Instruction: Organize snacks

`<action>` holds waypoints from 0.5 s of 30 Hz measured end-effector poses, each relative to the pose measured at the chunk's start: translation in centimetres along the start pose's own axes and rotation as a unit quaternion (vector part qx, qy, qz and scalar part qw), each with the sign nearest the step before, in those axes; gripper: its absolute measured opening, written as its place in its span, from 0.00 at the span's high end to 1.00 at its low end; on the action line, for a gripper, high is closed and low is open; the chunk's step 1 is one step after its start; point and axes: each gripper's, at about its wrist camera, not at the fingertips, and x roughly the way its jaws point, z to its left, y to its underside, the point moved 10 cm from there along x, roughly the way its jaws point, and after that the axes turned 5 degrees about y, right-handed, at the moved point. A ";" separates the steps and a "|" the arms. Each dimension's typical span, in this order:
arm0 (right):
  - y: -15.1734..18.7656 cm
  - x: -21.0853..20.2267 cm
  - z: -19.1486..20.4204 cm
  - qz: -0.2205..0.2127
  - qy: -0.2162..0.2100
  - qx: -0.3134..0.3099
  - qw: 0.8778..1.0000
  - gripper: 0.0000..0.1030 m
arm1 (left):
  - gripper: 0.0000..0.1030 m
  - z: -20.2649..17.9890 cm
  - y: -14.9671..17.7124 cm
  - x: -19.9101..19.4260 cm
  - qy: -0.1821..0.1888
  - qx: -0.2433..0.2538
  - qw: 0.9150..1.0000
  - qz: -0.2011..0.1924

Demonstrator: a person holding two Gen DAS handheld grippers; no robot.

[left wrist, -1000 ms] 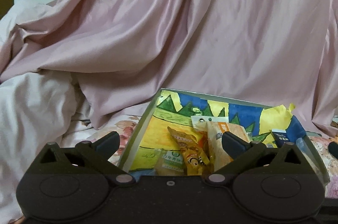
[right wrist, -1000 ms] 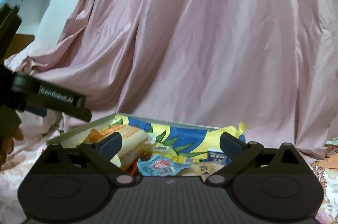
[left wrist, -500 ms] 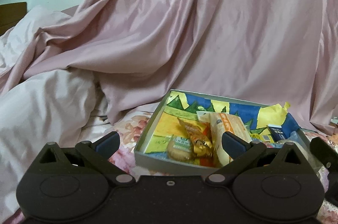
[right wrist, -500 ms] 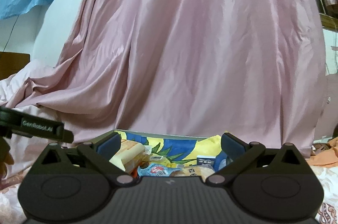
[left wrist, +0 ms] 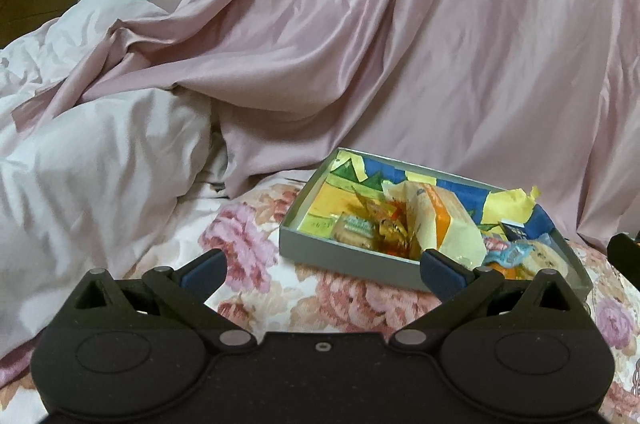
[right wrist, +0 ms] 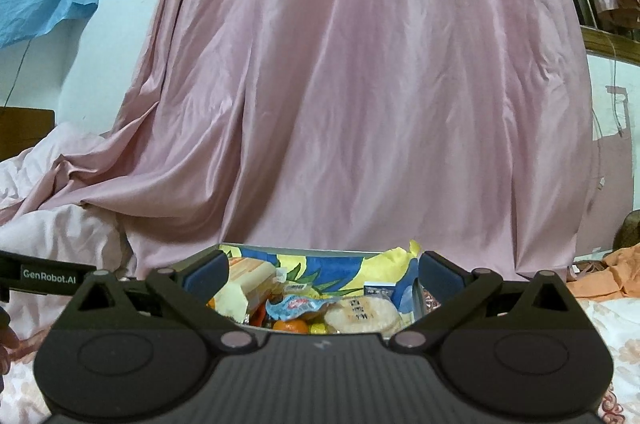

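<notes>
A shallow grey box (left wrist: 344, 256) with a yellow, blue and green printed lining sits on a floral bedspread and holds several snack packets. Among them are a tall orange-and-cream bag (left wrist: 440, 212), a small green-labelled biscuit pack (left wrist: 354, 228) and a round rice cracker (right wrist: 362, 312) beside a blue-and-red wrapper (right wrist: 298, 304). My left gripper (left wrist: 322, 270) is open and empty, in front of the box's near-left corner. The open right gripper (right wrist: 322, 276) has nothing between its fingers and frames the box (right wrist: 256, 248) from the near side.
Pink satin fabric (left wrist: 400, 63) drapes down behind the box. A pale quilt (left wrist: 80, 163) is heaped at the left. Floral bedspread (left wrist: 256, 288) lies in front. An orange cloth (right wrist: 616, 272) is at the right, and the left gripper's body (right wrist: 44, 274) shows at the left edge.
Both grippers have drawn back from the box and risen. The box now looks smaller and sits farther right in the left wrist view. Both stay open.
</notes>
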 end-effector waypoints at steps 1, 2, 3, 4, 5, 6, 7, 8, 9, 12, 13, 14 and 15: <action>0.1 -0.3 0.0 0.000 0.000 -0.002 1.000 0.00 | 0.01 0.1 0.1 -0.2 0.000 -0.001 1.000 0.000; 0.1 -0.5 0.1 0.000 0.000 -0.004 1.000 0.00 | 0.01 0.2 0.4 -0.4 0.000 -0.001 1.000 -0.001; 0.2 -0.7 0.1 0.001 0.000 -0.005 1.000 0.00 | 0.01 0.3 0.4 -0.6 0.000 -0.002 1.000 -0.002; 0.3 -1.0 0.1 0.002 0.000 -0.006 1.000 0.00 | 0.01 0.4 0.7 -0.9 0.000 -0.002 1.000 -0.003; 0.4 -1.3 0.2 0.003 0.000 -0.007 1.000 0.00 | 0.01 0.5 0.9 -1.1 0.000 -0.002 1.000 -0.003; 0.6 -1.5 0.2 0.005 0.000 -0.007 1.000 0.00 | 0.01 0.6 0.9 -1.2 0.000 -0.002 1.000 -0.003; 0.7 -1.7 0.2 0.006 0.000 -0.008 1.000 0.00 | 0.01 0.7 1.2 -1.5 0.000 -0.001 1.000 -0.002; 0.8 -2.0 0.2 0.008 0.002 -0.008 1.000 0.00 | 0.01 0.8 1.3 -1.7 0.000 -0.001 1.000 -0.002; 0.9 -2.2 0.2 0.010 0.003 -0.007 1.000 0.00 | 0.01 0.8 1.5 -1.9 0.001 -0.001 1.000 -0.002; 1.4 -2.9 0.2 0.016 0.004 -0.006 1.000 0.00 | 0.01 1.0 2.0 -2.4 0.003 0.002 1.000 -0.003; 1.5 -3.2 0.2 0.017 0.005 -0.004 1.000 0.00 | 0.01 1.1 2.3 -2.6 0.003 0.003 1.000 -0.003; 1.6 -3.5 0.2 0.018 0.006 -0.002 1.000 0.00 | 0.01 1.2 2.6 -3.0 0.003 0.004 1.000 -0.003; 1.7 -3.8 0.2 0.019 0.007 -0.002 1.000 0.00 | 0.01 1.3 2.8 -3.2 0.004 0.005 1.000 -0.003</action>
